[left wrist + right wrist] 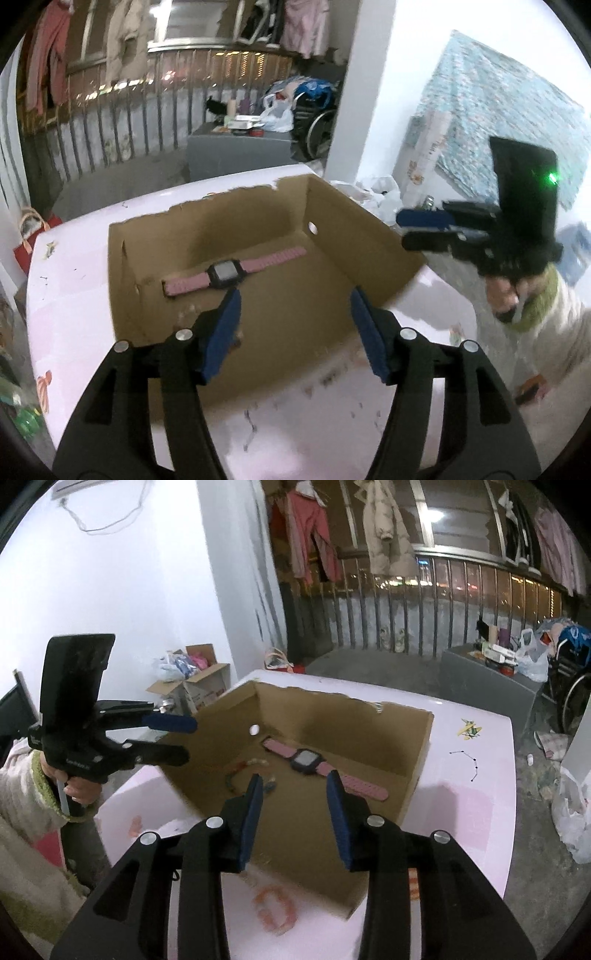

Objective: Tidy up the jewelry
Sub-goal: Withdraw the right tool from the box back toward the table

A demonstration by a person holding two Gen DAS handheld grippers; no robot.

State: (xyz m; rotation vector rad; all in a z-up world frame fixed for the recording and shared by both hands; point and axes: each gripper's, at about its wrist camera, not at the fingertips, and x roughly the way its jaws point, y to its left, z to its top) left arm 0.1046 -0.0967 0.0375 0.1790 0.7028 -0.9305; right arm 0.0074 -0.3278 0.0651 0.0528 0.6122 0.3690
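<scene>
Nearest each lens: own gripper, black frame with blue pads. Left gripper [295,299], jaws parted with nothing between the pads, poised over the near rim of the box. Right gripper [295,786], jaws parted more narrowly, also empty, over its own near rim. Each unit also shows in the other's view, held out to the side of the box by a hand in a pale fleece sleeve with green cuff [532,302]. Pale pink table [74,314] carries the open cardboard box [369,236], its top edge torn and a small round hole in one wall. On the box floor: pink-strapped watch [314,764], lying flat with straps outstretched and dark face up; beside it, toward the wall with the hole, a small heap of beaded pieces [251,771], probably bracelets, too blurred to count. On the table just outside the box, below the right gripper: an orange-pink beaded bracelet [275,904], motion-smeared. Judgement: a release step reads as complete, since both jaws are empty and the items sit in the box; the bracelet outside the box looks like the remaining piece. Next move calls for the right gripper to tilt down over it, pinch one side of the bead loop, then lift it clear of the box wall. Risk: beads rolling out of the pads.
</scene>
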